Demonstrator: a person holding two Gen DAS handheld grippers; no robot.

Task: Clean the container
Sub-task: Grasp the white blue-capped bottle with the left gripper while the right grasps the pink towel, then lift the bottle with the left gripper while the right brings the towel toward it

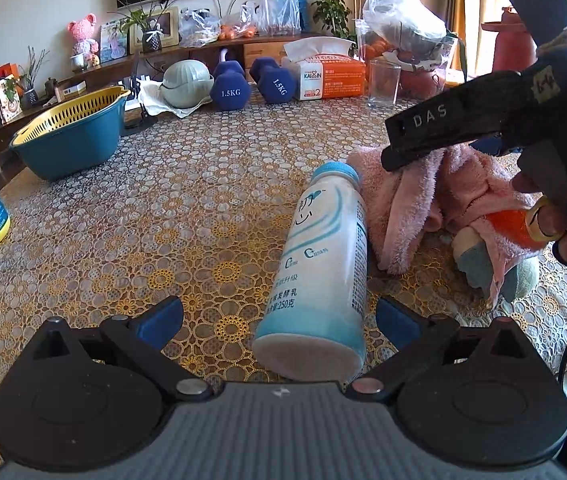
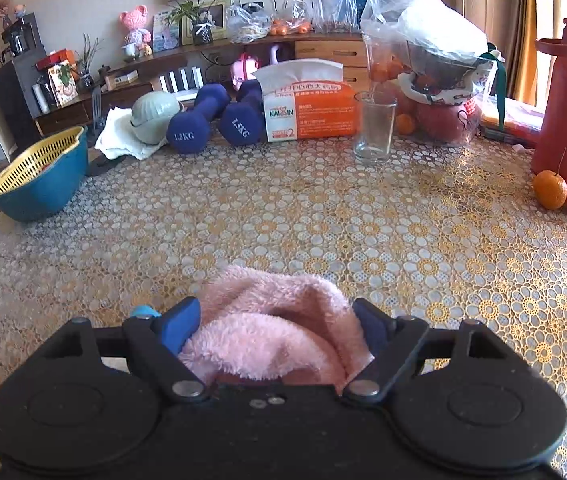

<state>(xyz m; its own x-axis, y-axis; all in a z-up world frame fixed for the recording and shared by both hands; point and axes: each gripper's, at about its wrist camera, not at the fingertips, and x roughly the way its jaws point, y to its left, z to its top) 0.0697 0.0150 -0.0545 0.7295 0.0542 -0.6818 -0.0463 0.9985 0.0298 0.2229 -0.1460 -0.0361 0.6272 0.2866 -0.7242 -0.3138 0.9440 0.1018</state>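
Left gripper (image 1: 279, 320): fingers wide around a lying yogurt bottle (image 1: 323, 264) on the desk (image 1: 163, 208). Right gripper (image 2: 275, 320): clamping pink fluffy towel (image 2: 271, 332).

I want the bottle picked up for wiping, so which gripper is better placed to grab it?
Left. The left gripper is open with the lying bottle between its fingers, while the right gripper already holds the pink cloth.

Ahead of the left gripper (image 1: 279, 314): bottle (image 1: 325, 264) reads "250克". Beyond it, both dumbbells (image 1: 230, 86) "1.5KG"; tissue pack (image 1: 329, 76) "KAI IN", probably. Right gripper (image 1: 429, 142) marked "DAS".
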